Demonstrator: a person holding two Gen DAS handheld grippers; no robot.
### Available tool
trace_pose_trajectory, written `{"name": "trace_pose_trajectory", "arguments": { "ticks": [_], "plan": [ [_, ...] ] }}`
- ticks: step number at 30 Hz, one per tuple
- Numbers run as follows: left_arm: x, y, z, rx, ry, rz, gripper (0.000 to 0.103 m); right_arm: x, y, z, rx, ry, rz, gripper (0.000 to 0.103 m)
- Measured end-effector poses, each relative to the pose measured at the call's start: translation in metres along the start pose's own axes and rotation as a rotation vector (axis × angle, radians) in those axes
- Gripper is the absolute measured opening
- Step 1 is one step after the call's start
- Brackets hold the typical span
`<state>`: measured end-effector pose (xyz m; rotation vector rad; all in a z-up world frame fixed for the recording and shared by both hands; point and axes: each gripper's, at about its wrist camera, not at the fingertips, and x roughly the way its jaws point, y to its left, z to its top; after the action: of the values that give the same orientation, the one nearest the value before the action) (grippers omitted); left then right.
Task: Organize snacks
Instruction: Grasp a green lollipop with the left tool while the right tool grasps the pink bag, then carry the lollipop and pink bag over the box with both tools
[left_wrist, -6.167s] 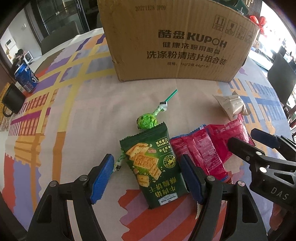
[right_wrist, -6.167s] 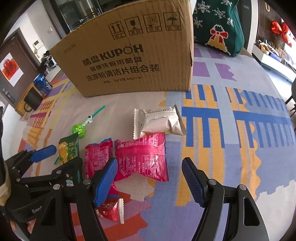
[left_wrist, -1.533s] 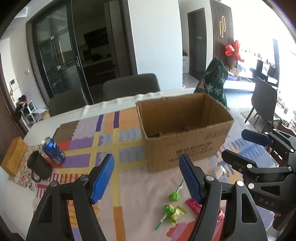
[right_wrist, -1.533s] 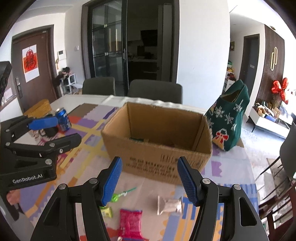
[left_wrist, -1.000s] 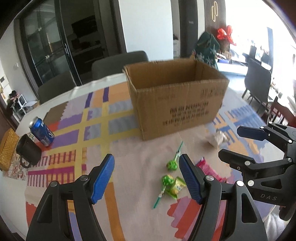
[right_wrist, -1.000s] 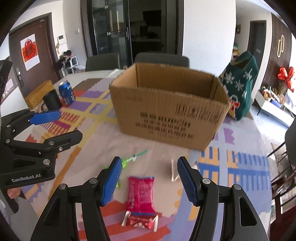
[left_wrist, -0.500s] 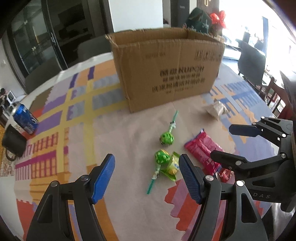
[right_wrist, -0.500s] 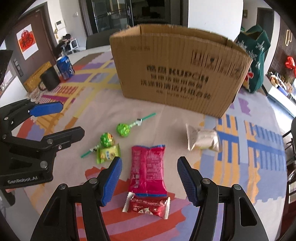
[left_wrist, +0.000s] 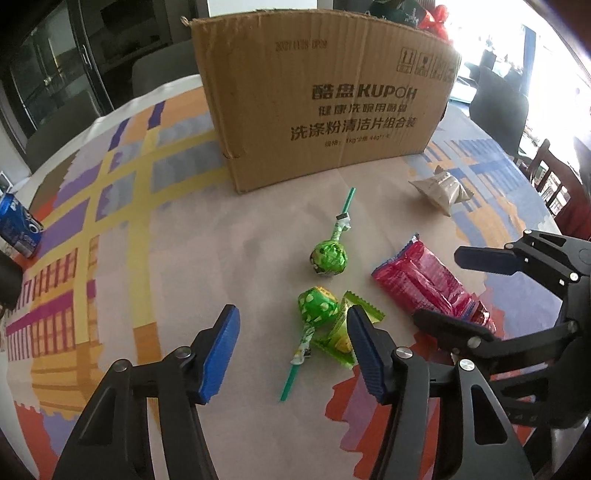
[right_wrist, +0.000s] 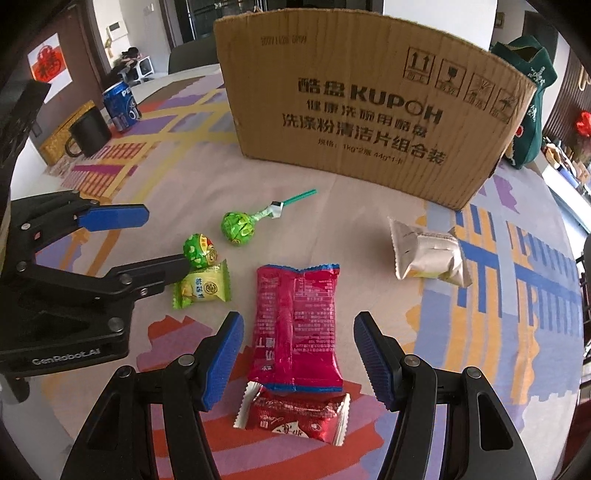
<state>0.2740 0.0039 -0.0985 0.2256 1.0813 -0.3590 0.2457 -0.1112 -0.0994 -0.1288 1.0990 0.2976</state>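
Both grippers have dropped closer to the table since a moment ago, and the snacks now loom larger under them. The left gripper (left_wrist: 291, 347) has just been closing its jaws a little, yet they still stand apart over bare cloth, gripping nothing; a green lollipop (left_wrist: 317, 309) and a small yellow-green packet (left_wrist: 341, 338) lie just by its right finger. The right gripper (right_wrist: 297, 360) hangs with jaws apart around the near end of a long pink packet (right_wrist: 297, 326), its pads clear of the wrapper. A small red packet (right_wrist: 293, 415) touches that packet's near edge. A second green lollipop (left_wrist: 328, 258) lies nearer the cardboard box (left_wrist: 325, 96), and a pale packet (right_wrist: 428, 254) sits well off to the right on the patterned tablecloth (left_wrist: 122, 206).
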Motion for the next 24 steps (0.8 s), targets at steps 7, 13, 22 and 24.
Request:
{"name": "trace_pose_trajectory", "arguments": {
  "ticks": [7,13,22,24],
  "plan": [
    [0.014,-0.001,0.006,-0.012,0.026,-0.017,0.046,0.011,0.000,0.004,0.004,0.018,-0.009,0.063],
    [0.019,-0.002,0.008,-0.026,0.044,-0.033,0.034,0.015,-0.003,0.008,0.021,0.020,-0.013,0.063],
    [0.023,-0.003,0.005,-0.036,0.064,-0.045,0.025,0.024,0.000,0.010,0.024,0.030,-0.018,0.055],
    [0.022,-0.004,0.005,-0.038,0.063,-0.042,0.025,0.023,0.002,0.011,0.006,0.023,-0.036,0.048]
  ]
}}
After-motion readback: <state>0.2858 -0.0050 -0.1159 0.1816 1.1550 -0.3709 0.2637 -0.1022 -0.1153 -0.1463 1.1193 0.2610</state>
